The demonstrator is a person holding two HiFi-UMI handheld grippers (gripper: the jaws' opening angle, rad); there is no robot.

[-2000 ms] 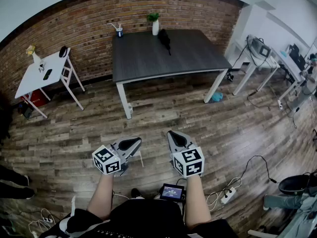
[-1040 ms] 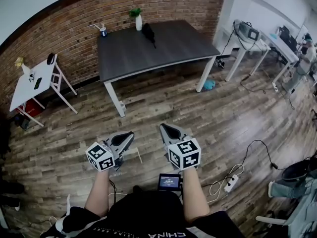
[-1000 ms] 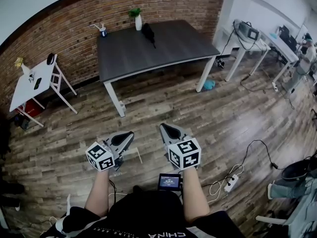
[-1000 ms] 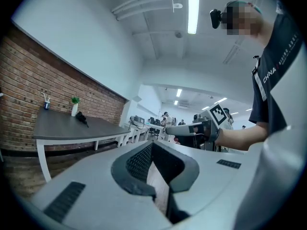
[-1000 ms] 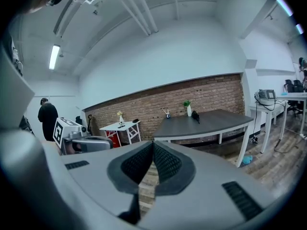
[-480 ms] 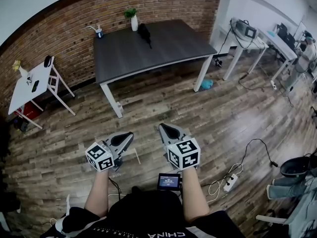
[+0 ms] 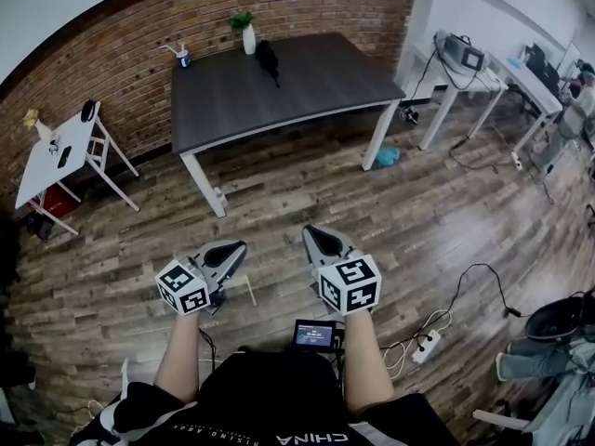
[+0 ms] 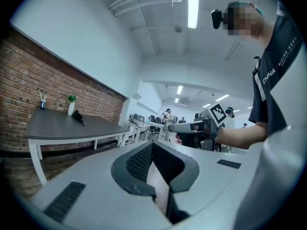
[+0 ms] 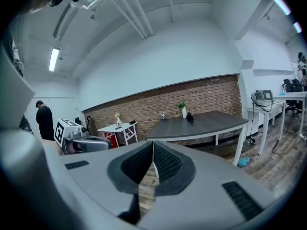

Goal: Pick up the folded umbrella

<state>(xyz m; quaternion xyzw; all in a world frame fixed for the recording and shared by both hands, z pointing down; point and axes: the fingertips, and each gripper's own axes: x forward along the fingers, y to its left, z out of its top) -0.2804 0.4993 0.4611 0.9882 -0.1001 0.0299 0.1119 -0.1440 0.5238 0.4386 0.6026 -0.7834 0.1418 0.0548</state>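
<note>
The folded black umbrella [image 7: 269, 59] lies near the far edge of the dark grey table [image 7: 307, 91], beside a white vase with a green plant [image 7: 247, 35]. The right gripper view shows the umbrella [image 9: 190, 118] small and far off, and the left gripper view has it [image 8: 77, 117] on the table at left. Both grippers hang over the wooden floor, well short of the table. My left gripper [image 7: 234, 249] is shut and empty. My right gripper [image 7: 311, 238] is shut with nothing in it.
A small white folding table [image 7: 56, 151] stands at left by the brick wall. White desks with equipment [image 7: 465, 59] line the right side. A cup with straws [image 7: 183, 59] sits at the table's back corner. Cables and a power strip [image 7: 426, 345] lie on the floor at right.
The view has shifted towards the table, which now sits slightly left and closer. Both grippers keep their pose in front of the person, still shut.
</note>
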